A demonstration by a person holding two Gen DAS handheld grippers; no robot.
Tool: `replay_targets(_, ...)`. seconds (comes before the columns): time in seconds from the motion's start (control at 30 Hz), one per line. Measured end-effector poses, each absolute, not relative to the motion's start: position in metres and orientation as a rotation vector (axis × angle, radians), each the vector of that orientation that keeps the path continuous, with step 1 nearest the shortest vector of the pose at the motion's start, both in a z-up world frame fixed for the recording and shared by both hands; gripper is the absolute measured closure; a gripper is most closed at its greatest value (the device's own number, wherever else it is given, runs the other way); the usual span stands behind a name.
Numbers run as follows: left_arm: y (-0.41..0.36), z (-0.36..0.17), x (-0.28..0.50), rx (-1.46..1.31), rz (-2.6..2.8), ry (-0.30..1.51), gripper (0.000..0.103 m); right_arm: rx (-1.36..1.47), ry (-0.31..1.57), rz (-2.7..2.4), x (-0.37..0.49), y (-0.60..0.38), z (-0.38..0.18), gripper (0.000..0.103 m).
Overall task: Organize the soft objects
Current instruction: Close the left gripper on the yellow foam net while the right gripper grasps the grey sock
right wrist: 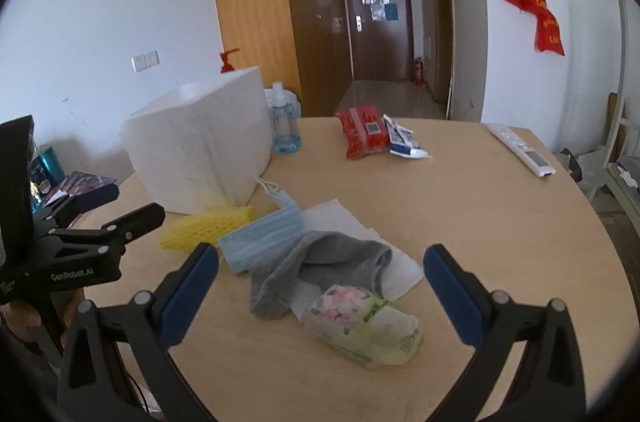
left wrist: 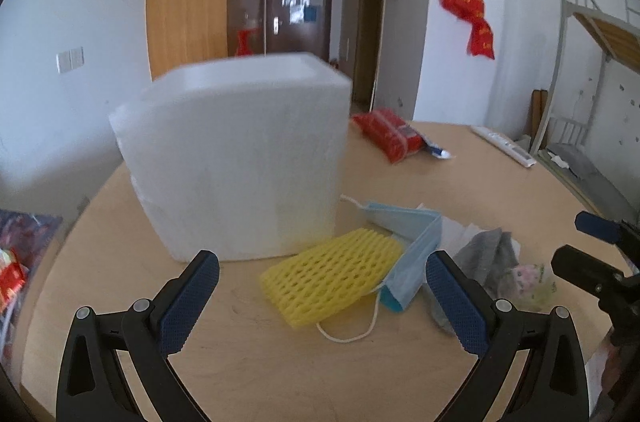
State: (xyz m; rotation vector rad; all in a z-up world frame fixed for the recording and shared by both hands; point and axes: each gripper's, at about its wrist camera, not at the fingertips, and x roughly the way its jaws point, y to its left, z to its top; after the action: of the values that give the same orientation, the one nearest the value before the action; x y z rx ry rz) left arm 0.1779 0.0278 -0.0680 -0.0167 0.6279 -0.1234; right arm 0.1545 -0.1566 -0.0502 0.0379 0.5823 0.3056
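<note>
A yellow foam net sleeve (left wrist: 332, 276) lies on the table just ahead of my open left gripper (left wrist: 322, 296), between its fingers and touching nothing. Beside it lies a folded blue face mask (left wrist: 412, 248) (right wrist: 262, 242), then a grey sock (right wrist: 316, 268) (left wrist: 486, 256) draped over white tissue (right wrist: 344, 218). A green-and-pink tissue packet (right wrist: 366, 324) sits between the fingers of my open right gripper (right wrist: 320, 294), untouched. The white foam box (left wrist: 236, 158) (right wrist: 200, 146) stands behind the net sleeve (right wrist: 208, 230). The right gripper's fingers (left wrist: 588, 266) show at the left view's right edge.
A red snack pack (right wrist: 362, 136), a small blue-white packet (right wrist: 402, 142), a white remote (right wrist: 522, 150) and a clear blue bottle (right wrist: 284, 126) lie farther back on the round wooden table (right wrist: 500, 242). Clutter sits off the table's left edge (left wrist: 16, 262); a metal bed frame (left wrist: 592, 62) stands right.
</note>
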Motion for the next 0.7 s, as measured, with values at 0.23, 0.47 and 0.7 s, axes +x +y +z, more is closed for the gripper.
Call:
replay_targets(0.23, 0.035, -0.087, 0.202, -0.029, -0.102, 0.700, 0.000, 0.040, 0.640, 0.317, 0.179, -0.155, -0.061, 0.000)
replay_targets(0.47, 0.043, -0.102, 0.217, -0.044, -0.098, 0.753, 0.000, 0.007, 0.686, 0.333, 0.201, -0.149, -0.068, 0.000)
replay_targets(0.7, 0.055, -0.114, 0.231, -0.080, -0.105, 0.811, 0.005, -0.031, 0.731, 0.344, 0.218, -0.144, -0.079, 0.000)
